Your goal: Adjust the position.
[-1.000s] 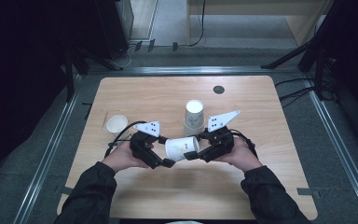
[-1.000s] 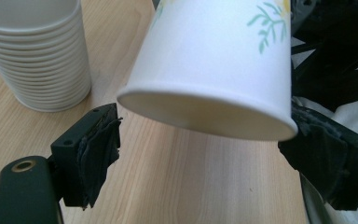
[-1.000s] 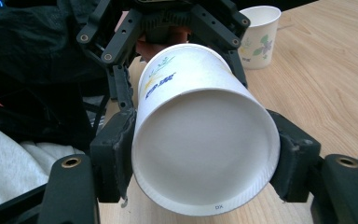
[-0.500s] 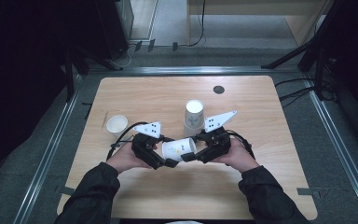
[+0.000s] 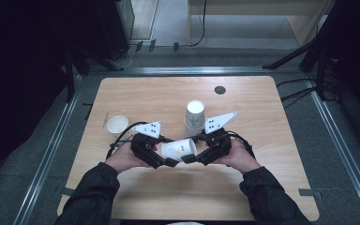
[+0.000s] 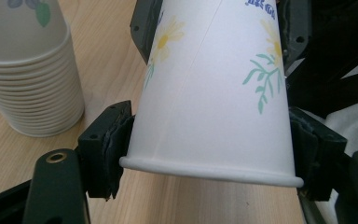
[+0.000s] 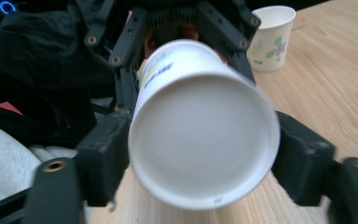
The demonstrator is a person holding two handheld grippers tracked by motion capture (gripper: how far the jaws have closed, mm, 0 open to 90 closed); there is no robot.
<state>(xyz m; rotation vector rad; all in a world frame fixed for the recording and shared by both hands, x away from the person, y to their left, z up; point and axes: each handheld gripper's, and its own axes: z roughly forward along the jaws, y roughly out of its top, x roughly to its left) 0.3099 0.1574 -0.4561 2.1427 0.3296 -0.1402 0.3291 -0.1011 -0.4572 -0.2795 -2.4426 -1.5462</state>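
A paper cup [image 5: 179,150] lies on its side in the air just above the bench [image 5: 281,187], at the lower middle of the high view, passing from one hand to the other. The left tool [image 5: 166,159] has just been closing, and in the left gripper view its pads [image 6: 116,140] press on the cup's rim end from both sides, so it pinches the cup. The right tool [image 5: 191,157] has just been opening; in the right gripper view its jaws stand at either side of the cup's base end, and whether they touch it I cannot tell.

Judging by this, a cup has been taken off the stack of cups [image 5: 195,118] at the centre of the frame, and the handover is nearly done. What seems left is to draw the right tool clear and stand the cup on the bench, perhaps beside the single cup [image 5: 117,125] at the middle left
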